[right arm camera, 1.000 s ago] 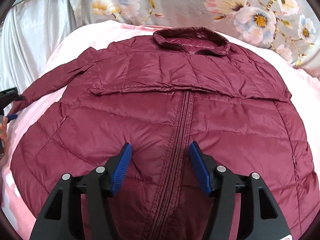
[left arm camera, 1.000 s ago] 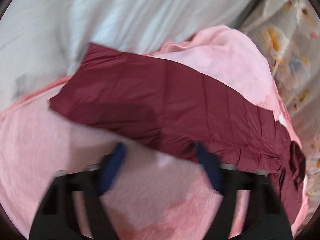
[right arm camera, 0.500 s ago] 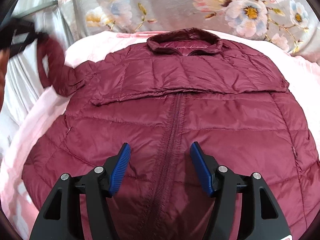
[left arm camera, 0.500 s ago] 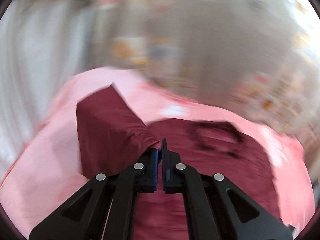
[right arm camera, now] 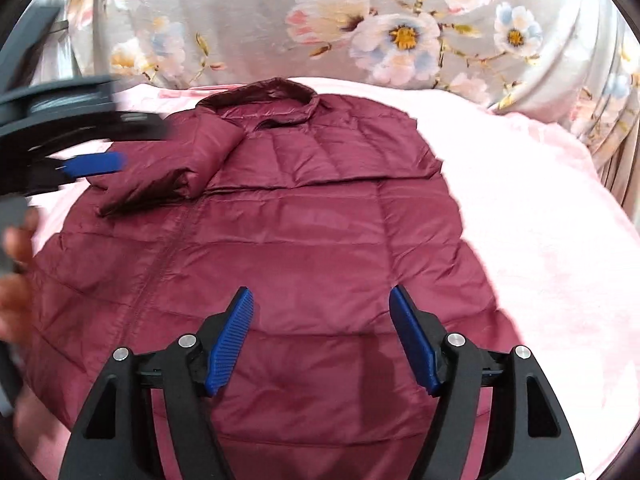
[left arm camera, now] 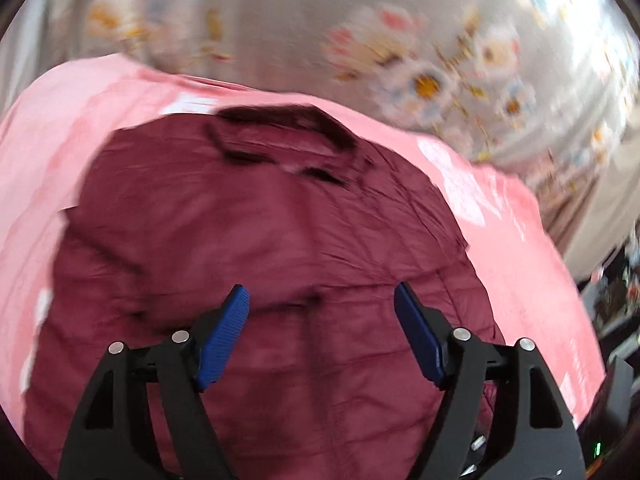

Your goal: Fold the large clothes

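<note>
A maroon quilted puffer jacket (right arm camera: 280, 248) lies front up on a pink blanket (right arm camera: 540, 240), collar (right arm camera: 260, 98) at the far end. Both sleeves lie folded across the chest; the left sleeve (right arm camera: 176, 172) is a loose bunch under the collar. My right gripper (right arm camera: 321, 336) is open and empty, hovering over the jacket's lower front. My left gripper (left arm camera: 320, 336) is open and empty above the jacket (left arm camera: 260, 260) in its own blurred view, and it also shows in the right wrist view (right arm camera: 92, 164) just left of the folded sleeve.
A grey floral curtain (right arm camera: 360, 28) hangs behind the blanket. A hand (right arm camera: 16, 280) holds the left tool at the left edge. In the left wrist view the pink blanket (left arm camera: 520, 260) ends at the right beside dark clutter (left arm camera: 616, 300).
My left gripper grabbed the left sleeve, carried it up and across the chest, then opened and let it go. The right gripper stayed open and drifted to the jacket's right side.
</note>
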A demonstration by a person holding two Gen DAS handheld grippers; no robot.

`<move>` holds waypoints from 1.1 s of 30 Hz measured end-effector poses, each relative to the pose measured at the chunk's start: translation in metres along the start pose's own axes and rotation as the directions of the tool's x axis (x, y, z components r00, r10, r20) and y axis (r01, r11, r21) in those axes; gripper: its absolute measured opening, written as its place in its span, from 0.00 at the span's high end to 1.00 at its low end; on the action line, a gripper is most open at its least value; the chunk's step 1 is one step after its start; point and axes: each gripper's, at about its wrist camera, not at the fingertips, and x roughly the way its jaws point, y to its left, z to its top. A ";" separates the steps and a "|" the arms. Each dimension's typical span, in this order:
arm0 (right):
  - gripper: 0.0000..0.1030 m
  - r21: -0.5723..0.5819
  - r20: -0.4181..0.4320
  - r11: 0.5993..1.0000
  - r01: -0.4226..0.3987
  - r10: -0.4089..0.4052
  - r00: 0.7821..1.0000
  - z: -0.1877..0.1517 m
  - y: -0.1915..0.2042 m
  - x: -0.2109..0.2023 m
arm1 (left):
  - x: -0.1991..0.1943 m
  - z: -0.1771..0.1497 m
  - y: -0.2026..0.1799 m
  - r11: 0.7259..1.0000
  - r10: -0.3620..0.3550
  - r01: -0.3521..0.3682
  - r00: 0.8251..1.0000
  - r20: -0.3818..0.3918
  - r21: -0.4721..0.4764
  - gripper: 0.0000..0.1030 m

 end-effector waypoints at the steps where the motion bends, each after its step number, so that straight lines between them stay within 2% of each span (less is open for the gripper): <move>1: 0.33 -0.018 0.011 1.000 0.004 -0.004 1.000 0.003 0.000 -0.001 | -0.009 0.002 0.017 0.999 0.013 -0.013 1.000 0.015 -0.037 0.29; 4: 0.33 -0.091 0.056 0.996 -0.017 0.023 0.998 0.022 0.014 -0.002 | -0.019 0.018 0.064 0.988 0.056 -0.054 0.998 0.008 -0.146 0.28; 7: 0.33 -0.187 0.091 0.976 -0.109 0.127 0.988 0.046 0.045 -0.001 | -0.007 0.034 0.104 0.961 0.149 -0.153 0.988 -0.035 -0.230 0.28; 11: 0.33 -0.401 0.125 0.891 -0.213 0.283 0.951 0.067 0.110 0.009 | 0.011 0.038 0.143 0.925 0.233 -0.243 0.970 -0.069 -0.291 0.28; 15: 0.34 -0.569 0.066 0.794 -0.215 0.305 0.950 0.068 0.167 0.038 | 0.032 0.032 0.170 0.892 0.273 -0.304 0.952 -0.136 -0.336 0.28; 17: 0.35 -0.599 0.034 0.770 -0.219 0.298 0.954 0.070 0.183 0.052 | 0.037 0.028 0.181 0.884 0.267 -0.299 0.954 -0.138 -0.360 0.28; 19: 0.39 -0.612 0.007 0.762 -0.214 0.275 0.961 0.072 0.193 0.066 | 0.041 0.025 0.183 0.883 0.273 -0.305 0.952 -0.138 -0.356 0.28; 20: 0.58 -0.609 -0.010 0.762 -0.220 0.269 0.963 0.074 0.194 0.074 | 0.043 0.024 0.182 0.885 0.284 -0.314 0.949 -0.134 -0.343 0.28; 21: 0.87 -0.587 -0.037 0.774 -0.236 0.265 0.964 0.078 0.192 0.083 | 0.043 0.023 0.180 0.887 0.293 -0.320 0.947 -0.132 -0.332 0.28; 22: 0.98 -0.552 -0.066 0.793 -0.258 0.267 0.961 0.083 0.188 0.088 | 0.045 0.022 0.177 0.890 0.303 -0.328 0.944 -0.129 -0.316 0.28; 23: 1.00 -0.493 -0.079 0.824 -0.280 0.278 0.957 0.089 0.178 0.091 | 0.046 0.021 0.176 0.892 0.309 -0.334 0.943 -0.127 -0.306 0.28; 25: 1.00 -0.303 -0.036 0.899 -0.316 0.321 0.947 0.110 0.137 0.089 | 0.048 0.018 0.176 0.894 0.318 -0.340 0.940 -0.122 -0.290 0.28; 27: 1.00 -0.054 0.027 0.940 -0.336 0.338 0.941 0.127 0.077 0.086 | 0.049 0.017 0.174 0.896 0.328 -0.347 0.938 -0.115 -0.277 0.28; 28: 1.00 0.048 0.044 0.939 -0.342 0.340 0.939 0.129 0.052 0.086 | 0.049 0.016 0.173 0.897 0.336 -0.353 0.935 -0.111 -0.267 0.28; 30: 0.99 0.290 0.055 0.905 -0.311 0.309 0.949 0.124 -0.013 0.095 | 0.051 0.016 0.172 0.896 0.344 -0.361 0.933 -0.108 -0.258 0.27; 32: 0.96 0.346 -0.006 0.911 -0.224 0.241 0.970 0.114 -0.046 0.109 | 0.049 0.016 0.173 0.898 0.331 -0.347 0.938 -0.104 -0.269 0.27; 33: 0.89 0.342 -0.049 0.924 -0.173 0.201 0.978 0.108 -0.056 0.118 | 0.045 0.016 0.176 0.900 0.306 -0.322 0.947 -0.099 -0.294 0.27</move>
